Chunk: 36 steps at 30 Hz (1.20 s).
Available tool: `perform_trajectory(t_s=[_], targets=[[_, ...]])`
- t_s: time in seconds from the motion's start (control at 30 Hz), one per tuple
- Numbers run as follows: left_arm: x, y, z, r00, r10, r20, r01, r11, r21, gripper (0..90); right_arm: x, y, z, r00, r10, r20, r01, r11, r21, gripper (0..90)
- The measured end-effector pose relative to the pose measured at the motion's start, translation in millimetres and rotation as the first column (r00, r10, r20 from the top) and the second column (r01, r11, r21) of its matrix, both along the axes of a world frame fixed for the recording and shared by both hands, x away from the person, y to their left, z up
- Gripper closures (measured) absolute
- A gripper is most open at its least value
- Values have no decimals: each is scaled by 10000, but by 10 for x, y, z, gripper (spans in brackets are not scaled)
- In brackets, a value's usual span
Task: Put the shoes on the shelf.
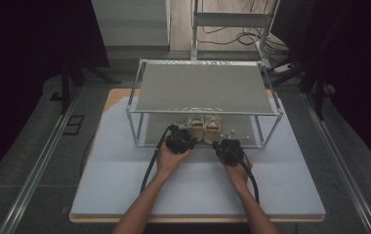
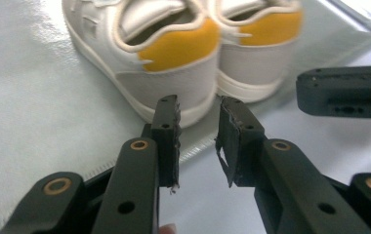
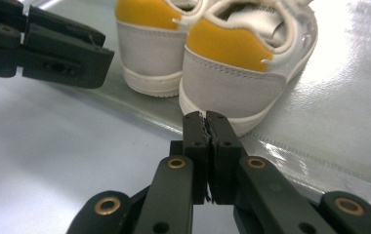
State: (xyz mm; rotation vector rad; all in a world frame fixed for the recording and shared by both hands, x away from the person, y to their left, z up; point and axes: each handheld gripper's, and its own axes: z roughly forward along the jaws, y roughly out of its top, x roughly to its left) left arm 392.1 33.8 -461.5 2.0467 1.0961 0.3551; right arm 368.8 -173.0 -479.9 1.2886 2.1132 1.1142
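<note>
The two shoes (image 1: 203, 126) stand side by side on the lower shelf of the rack (image 1: 206, 113), heels turned to the person, long axes running away toward the rack's back. The left gripper (image 2: 199, 127) has its jaws apart, just short of the heel of the left shoe (image 2: 154, 63). The right gripper (image 3: 206, 127) has its jaws pressed together on nothing, just before the right shoe (image 3: 244, 63). Each gripper is nearest its own shoe. The uppers look like soft white leather with a yellow heel patch and a smooth rubber sole.
</note>
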Motion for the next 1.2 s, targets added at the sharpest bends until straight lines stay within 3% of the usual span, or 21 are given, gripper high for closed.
perform_trajectory(t_s=[0.07, 0.1, 0.27, 0.37, 0.47, 0.63, 0.9, 1.2], targets=[[-66, 27, 31, 10000, -60, -22, 60, 9999, -121, 701, -49, -26, 34, 9999, 96, 133, -97, 9999, 88, 869], [-118, 26, 42, 9996, 170, -215, -178, 9991, -377, 701, -77, -40, 52, 9997, 148, 184, -150, 9998, 139, 864], [-275, 163, 82, 9999, -113, -18, 112, 9988, -469, 670, -211, -96, 124, 9980, 486, 393, -500, 9981, 352, 814], [-359, 258, 90, 9997, -222, -70, 216, 9974, -685, 650, -288, -119, 156, 9955, 813, 483, -832, 9958, 384, 758], [-455, 329, 86, 9991, -417, -92, 410, 9971, -646, 606, -362, -146, 170, 9926, 1092, 523, -1112, 9932, 356, 682], [-607, 475, 68, 9987, -467, -222, 442, 9940, -998, 549, -483, -218, 166, 9913, 1268, 355, -1280, 9911, 352, 551], [-874, 677, 2, 9988, -442, -201, 429, 9973, -594, 492, -657, -420, 123, 9912, 1298, 260, -1309, 9905, 431, 507], [-1031, 1001, -77, 9997, 20, -225, -33, 9984, -562, 473, -807, -770, 16, 9942, 1066, 149, -1072, 9934, 399, 507]])
